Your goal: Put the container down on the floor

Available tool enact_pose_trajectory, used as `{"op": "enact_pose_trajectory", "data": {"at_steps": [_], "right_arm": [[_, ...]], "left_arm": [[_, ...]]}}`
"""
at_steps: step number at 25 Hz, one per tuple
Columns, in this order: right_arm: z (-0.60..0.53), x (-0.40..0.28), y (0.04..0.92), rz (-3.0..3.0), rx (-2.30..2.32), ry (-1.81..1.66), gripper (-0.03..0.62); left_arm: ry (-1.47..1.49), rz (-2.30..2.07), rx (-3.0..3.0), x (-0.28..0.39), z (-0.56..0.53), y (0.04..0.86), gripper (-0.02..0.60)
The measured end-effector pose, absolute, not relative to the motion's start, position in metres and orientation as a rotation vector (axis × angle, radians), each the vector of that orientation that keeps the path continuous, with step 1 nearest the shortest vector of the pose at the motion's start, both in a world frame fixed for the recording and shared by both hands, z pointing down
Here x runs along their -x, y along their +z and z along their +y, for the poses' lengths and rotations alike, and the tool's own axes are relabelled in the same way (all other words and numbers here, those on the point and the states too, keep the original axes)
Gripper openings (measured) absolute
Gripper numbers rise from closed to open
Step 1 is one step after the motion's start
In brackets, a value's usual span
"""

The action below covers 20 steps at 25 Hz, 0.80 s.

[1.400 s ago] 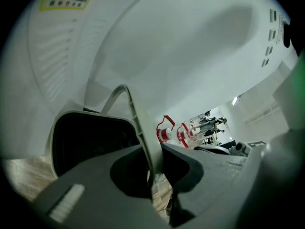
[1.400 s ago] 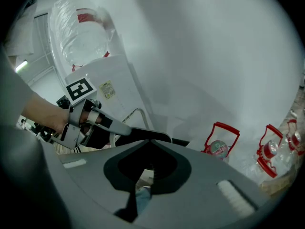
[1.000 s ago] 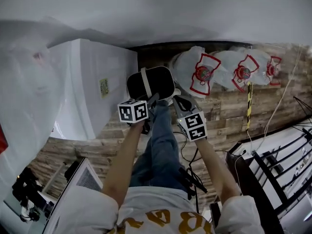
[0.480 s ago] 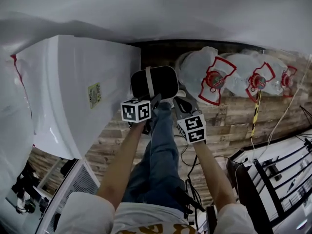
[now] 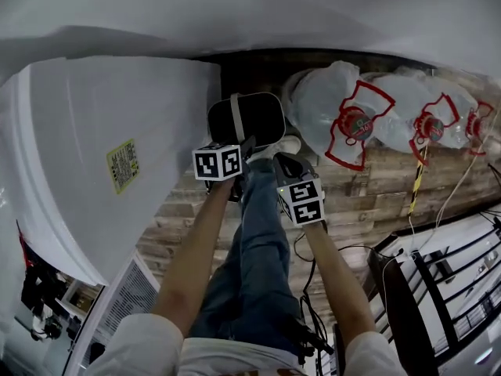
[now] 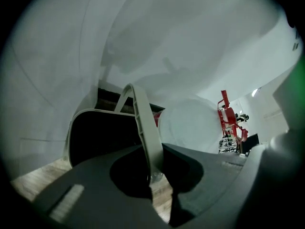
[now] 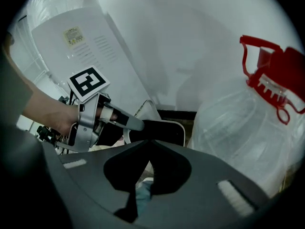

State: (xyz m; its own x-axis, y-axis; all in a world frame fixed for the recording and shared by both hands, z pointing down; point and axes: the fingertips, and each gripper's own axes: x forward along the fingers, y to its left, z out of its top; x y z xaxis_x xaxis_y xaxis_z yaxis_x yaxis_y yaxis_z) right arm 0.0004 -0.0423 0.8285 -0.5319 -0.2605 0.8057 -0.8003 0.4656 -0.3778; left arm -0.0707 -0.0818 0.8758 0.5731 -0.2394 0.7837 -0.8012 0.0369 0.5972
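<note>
Container (image 5: 245, 120) has shifted slightly up-frame; the white appliance (image 5: 117, 155) looms larger at left. My left gripper (image 6: 153, 175) is clamped on its handle (image 6: 142, 123). My right gripper (image 7: 148, 144) has its jaws closed on nothing. Container is upper centre, between the appliance and the bagged water jugs (image 5: 337, 116).

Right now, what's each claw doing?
Left claw: closed on the handle of the container.
Right claw: closed, nothing between its jaws.

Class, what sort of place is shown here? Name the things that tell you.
Probably an indoor storage or utility corner: big water jugs line the wall, a white appliance stands near them, and a rack stands close by.
</note>
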Motion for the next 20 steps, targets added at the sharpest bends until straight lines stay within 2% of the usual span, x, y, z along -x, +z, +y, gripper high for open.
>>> {"op": "enact_pose_trajectory", "data": {"at_steps": [20], "right_arm": [[-0.087,0.015,0.889,-1.926,-0.944,1.124,0.028]], "left_arm": [[0.580,-1.003,-1.571,0.086,-0.115,0.923,0.041]]}}
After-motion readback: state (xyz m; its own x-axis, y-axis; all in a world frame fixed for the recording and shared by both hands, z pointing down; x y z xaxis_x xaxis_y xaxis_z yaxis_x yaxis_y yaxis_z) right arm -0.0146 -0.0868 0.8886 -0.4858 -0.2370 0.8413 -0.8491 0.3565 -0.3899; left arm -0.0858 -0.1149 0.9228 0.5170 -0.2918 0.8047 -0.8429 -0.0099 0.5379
